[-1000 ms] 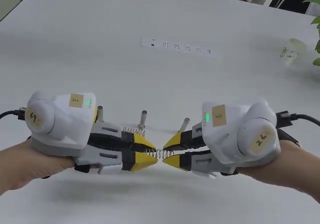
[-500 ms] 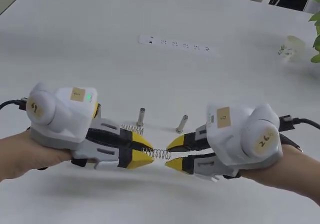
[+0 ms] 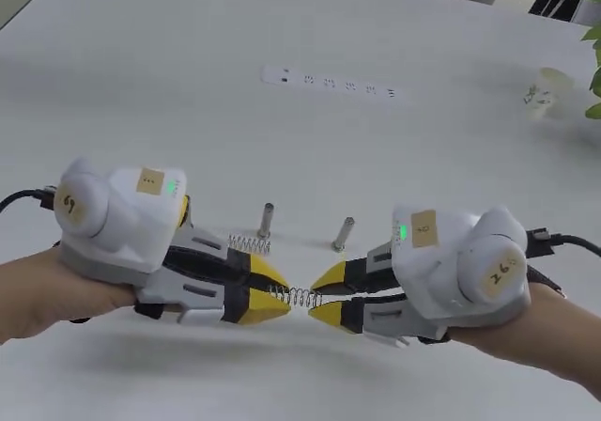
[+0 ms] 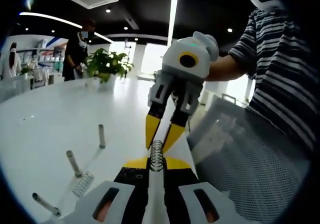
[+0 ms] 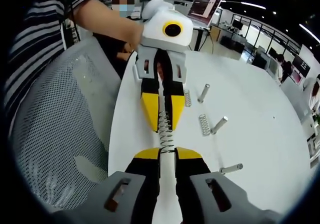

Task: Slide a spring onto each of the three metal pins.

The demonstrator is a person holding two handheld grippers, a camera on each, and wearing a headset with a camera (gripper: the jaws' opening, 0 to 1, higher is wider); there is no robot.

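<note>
the spring (image 3: 300, 296) hung bridged between the tips, left tool (image 3: 279, 294) and right tool (image 3: 319, 301) each pinching one end. i judged one should let go, then line its bore with the pin (image 3: 344, 234) just beyond.

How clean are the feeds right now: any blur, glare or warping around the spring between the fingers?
Head view: even soft light, no glare, spring sharp, faint shadow on the near table. Left gripper view: fisheye bows the table edge, ceiling strip light blown out, spring in focus. Right gripper view: same bowing, spring crisp, background dim.
</note>
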